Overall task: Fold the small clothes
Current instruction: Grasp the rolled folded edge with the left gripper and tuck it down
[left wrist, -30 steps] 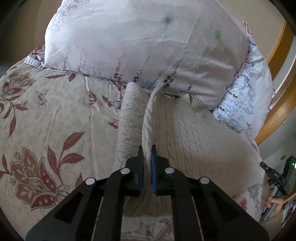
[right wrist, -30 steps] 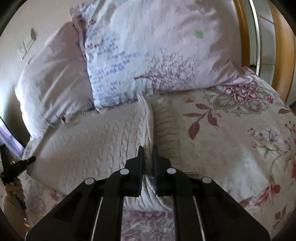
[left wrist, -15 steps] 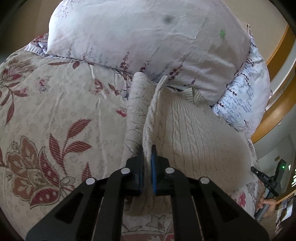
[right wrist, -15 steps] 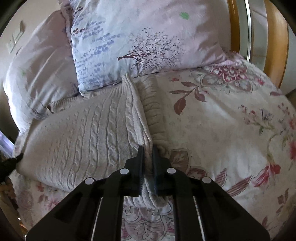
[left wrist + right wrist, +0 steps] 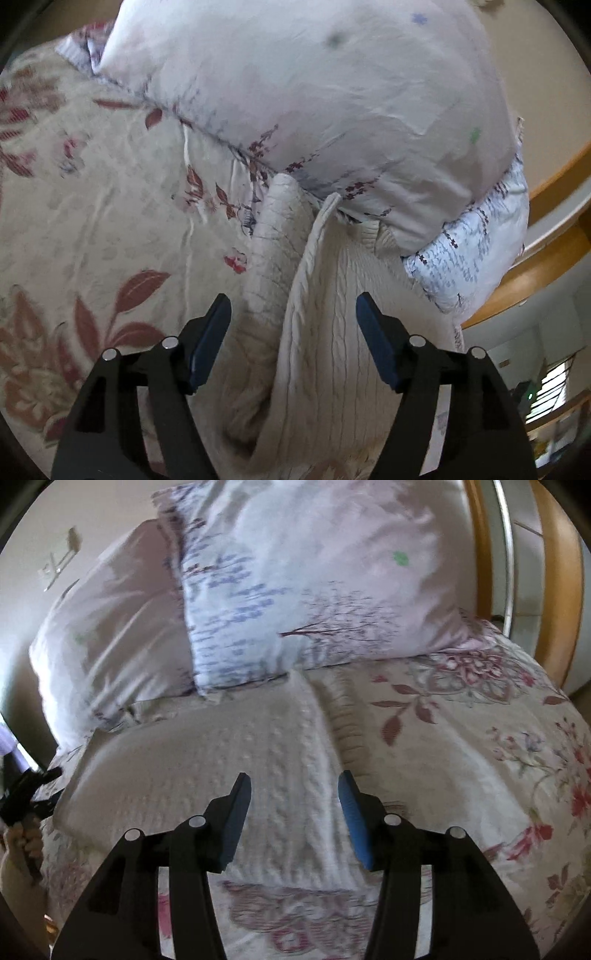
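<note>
A cream cable-knit sweater point(image 5: 332, 332) lies on the floral bedspread point(image 5: 110, 221), its top against the pillows. In the left wrist view a raised fold of its edge runs between the jaws. My left gripper point(image 5: 293, 314) is open and empty just above that fold. In the right wrist view the sweater point(image 5: 221, 760) lies flatter, with a ribbed edge point(image 5: 347, 723) to the right. My right gripper point(image 5: 294, 794) is open and empty above the sweater's near right part.
Two floral pillows point(image 5: 314, 590) point(image 5: 110, 627) lean at the head of the bed. A wooden bed frame point(image 5: 554, 572) runs along the right. The other hand-held gripper point(image 5: 22, 797) shows at the far left edge of the right wrist view.
Both grippers were shut on the sweater's folded edges; now both have opened and let go. The sweater has dropped onto the bed.
</note>
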`<state>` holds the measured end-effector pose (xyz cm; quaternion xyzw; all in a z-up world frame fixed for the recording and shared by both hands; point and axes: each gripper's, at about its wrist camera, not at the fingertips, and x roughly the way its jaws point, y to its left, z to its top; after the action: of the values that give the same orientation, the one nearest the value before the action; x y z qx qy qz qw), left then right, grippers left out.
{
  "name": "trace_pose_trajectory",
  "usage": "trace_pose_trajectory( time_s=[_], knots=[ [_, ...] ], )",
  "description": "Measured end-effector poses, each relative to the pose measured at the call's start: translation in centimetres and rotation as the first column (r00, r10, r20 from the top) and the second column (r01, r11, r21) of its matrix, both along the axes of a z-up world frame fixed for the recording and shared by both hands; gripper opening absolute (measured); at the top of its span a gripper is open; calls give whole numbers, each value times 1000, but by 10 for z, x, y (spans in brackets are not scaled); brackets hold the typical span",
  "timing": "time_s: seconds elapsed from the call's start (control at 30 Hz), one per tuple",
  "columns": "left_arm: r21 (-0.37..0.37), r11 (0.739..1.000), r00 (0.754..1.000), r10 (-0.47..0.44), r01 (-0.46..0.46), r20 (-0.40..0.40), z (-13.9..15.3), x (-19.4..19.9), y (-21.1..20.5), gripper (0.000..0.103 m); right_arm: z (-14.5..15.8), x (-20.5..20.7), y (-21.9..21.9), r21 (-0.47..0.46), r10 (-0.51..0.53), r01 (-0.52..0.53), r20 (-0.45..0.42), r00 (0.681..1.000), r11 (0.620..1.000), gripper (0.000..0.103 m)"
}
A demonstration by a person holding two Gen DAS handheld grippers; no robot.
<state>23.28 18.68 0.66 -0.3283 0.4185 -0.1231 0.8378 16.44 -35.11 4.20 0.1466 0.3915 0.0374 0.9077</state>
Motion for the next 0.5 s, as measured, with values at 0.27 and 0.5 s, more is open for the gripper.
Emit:
trace_pose_trajectory(
  time_s=[0.27, 0.5],
  knots=[
    [11, 1000, 1000, -3, 3, -9, -6, 16, -12, 55, -8, 1, 7, 20, 23, -23, -16, 1000, 1000, 51],
    [-17, 1000, 999, -11, 11, -33, -11, 21, -19, 37, -13, 2, 13, 39, 42, -41, -29, 999, 998, 51]
  ],
)
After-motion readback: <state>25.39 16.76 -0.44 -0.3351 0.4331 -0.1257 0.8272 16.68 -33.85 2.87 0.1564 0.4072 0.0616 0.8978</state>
